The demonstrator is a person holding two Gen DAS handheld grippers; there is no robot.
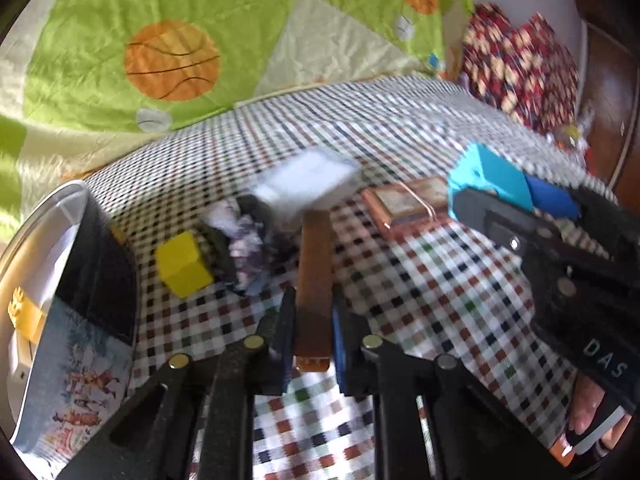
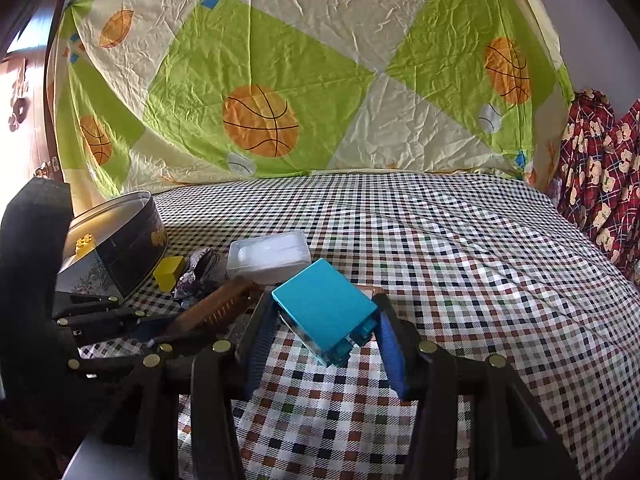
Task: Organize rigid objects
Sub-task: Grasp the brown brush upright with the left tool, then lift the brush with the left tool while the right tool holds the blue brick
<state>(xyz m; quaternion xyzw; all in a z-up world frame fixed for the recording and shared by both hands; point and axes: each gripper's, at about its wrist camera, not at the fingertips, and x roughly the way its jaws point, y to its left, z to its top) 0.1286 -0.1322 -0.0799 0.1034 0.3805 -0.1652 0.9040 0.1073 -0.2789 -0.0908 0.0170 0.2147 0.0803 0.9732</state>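
My left gripper [image 1: 314, 316] is shut on a brown wooden brush [image 1: 315, 280] and holds it above the checked cloth; the brush also shows in the right wrist view [image 2: 218, 306]. My right gripper [image 2: 326, 320] is shut on a teal box [image 2: 326, 314], seen in the left wrist view [image 1: 486, 178] at the right. A yellow block [image 1: 182, 262] lies near a round tin [image 1: 96, 264] that holds a yellow brick [image 1: 24, 312]. A clear plastic box [image 2: 270, 256] and a copper-framed item [image 1: 408, 204] lie on the cloth.
A crumpled dark wrapper [image 1: 244, 240] lies beside the yellow block. The checked cloth [image 2: 460, 280] stretches right and back. A basketball-print sheet [image 2: 300, 80] hangs behind. Red patterned fabric [image 2: 600, 176] sits at the far right.
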